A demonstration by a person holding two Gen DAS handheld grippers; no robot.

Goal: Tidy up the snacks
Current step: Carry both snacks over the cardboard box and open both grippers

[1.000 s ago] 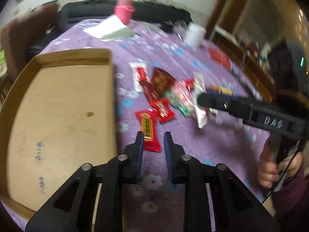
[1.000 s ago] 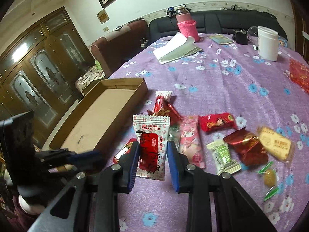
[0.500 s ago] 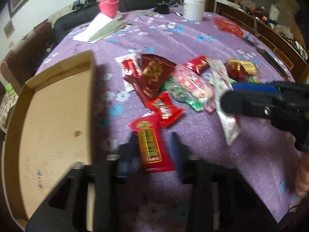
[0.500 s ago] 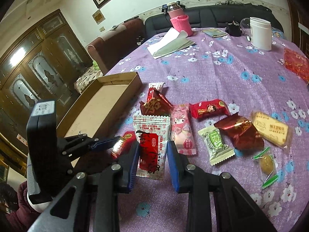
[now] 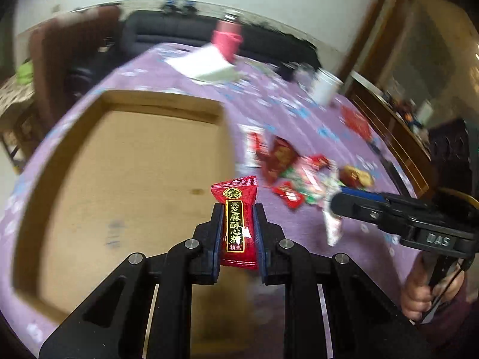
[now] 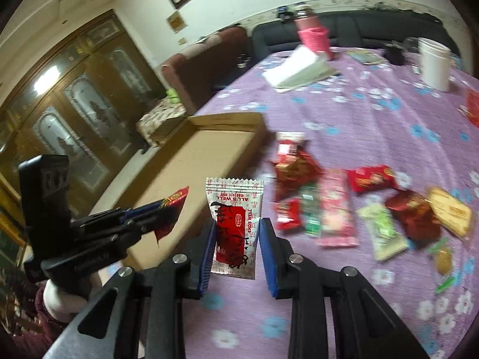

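Observation:
My left gripper [image 5: 238, 209] is shut on a red candy packet [image 5: 235, 224] with gold lettering and holds it in the air over the right part of the cardboard tray [image 5: 119, 179]. In the right wrist view that gripper [image 6: 167, 206] shows with the red packet [image 6: 175, 206] above the tray's near end [image 6: 227, 118]. My right gripper [image 6: 238, 224] is shut on a white and red sachet [image 6: 235, 206], beside the tray's right wall. From the left wrist view the sachet [image 5: 332, 227] hangs from the right gripper [image 5: 338, 202]. Several more snack packets [image 6: 374, 176] lie on the purple cloth.
At the far end of the flowered tablecloth [image 6: 374, 125] stand a pink-sleeved bottle [image 6: 314, 36], a white jar [image 6: 434, 62] and an open booklet [image 6: 299, 68]. A red bag [image 6: 473, 107] lies at the right edge. A dark sofa and wooden cabinets surround the table.
My left gripper closed on the red candy packet, lifted it off the cloth and swung left over the tray. My right gripper drifted a little toward the tray with the sachet held.

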